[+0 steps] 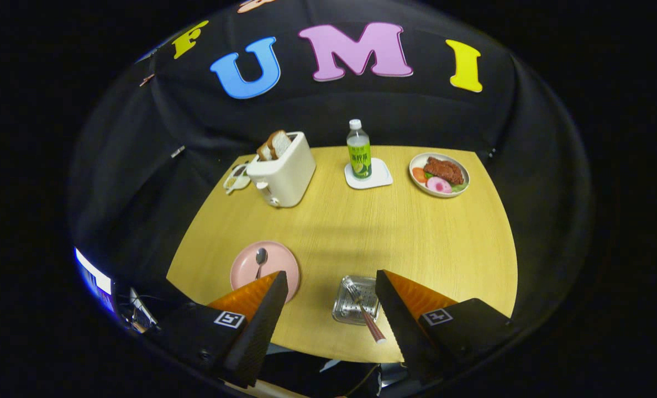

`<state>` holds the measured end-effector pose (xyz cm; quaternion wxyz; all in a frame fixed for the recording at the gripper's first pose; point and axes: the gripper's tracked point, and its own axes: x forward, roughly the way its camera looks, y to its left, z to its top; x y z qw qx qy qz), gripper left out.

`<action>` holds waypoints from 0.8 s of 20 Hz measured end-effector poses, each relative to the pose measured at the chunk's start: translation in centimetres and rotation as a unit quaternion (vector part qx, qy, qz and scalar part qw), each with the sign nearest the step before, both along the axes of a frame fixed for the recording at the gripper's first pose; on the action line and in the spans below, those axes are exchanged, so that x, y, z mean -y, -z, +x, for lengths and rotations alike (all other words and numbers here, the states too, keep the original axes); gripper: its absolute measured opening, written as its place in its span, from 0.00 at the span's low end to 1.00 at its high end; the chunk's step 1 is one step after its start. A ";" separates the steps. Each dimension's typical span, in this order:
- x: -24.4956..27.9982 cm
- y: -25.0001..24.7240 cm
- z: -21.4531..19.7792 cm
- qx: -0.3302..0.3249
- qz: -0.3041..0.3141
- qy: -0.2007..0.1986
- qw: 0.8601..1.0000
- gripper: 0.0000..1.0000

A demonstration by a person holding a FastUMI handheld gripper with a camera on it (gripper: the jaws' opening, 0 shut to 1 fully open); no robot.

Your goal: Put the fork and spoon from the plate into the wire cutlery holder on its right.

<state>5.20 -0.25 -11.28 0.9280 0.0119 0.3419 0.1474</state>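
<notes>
Hovering gripper (331,287): fingers spread wide, holding nothing
Red-handled metal fork (363,309): inside square wire cutlery holder (348,304), tabletop's near edge
Small metal spoon (260,260): on round pink plate (248,265), left of holder

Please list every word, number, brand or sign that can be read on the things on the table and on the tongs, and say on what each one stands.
Nothing can be quoted.
Bottle: its green label bears print, too small to read.
Tongs, open, with the fork in the wire cutlery holder between the fingers: each finger carries a square black-and-white marker, a pattern, not words.
Screen beside the table: too blurred to read.
</notes>
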 end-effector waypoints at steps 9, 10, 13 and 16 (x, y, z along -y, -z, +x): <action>-12.2 6.1 -2.7 -0.031 0.014 -0.058 0.998 1.00; -13.4 7.3 -2.9 -0.042 0.009 -0.067 0.997 0.99; -16.2 11.0 -3.5 -0.076 -0.017 -0.093 0.993 1.00; -18.5 14.8 -4.0 -0.113 -0.039 -0.109 0.987 1.00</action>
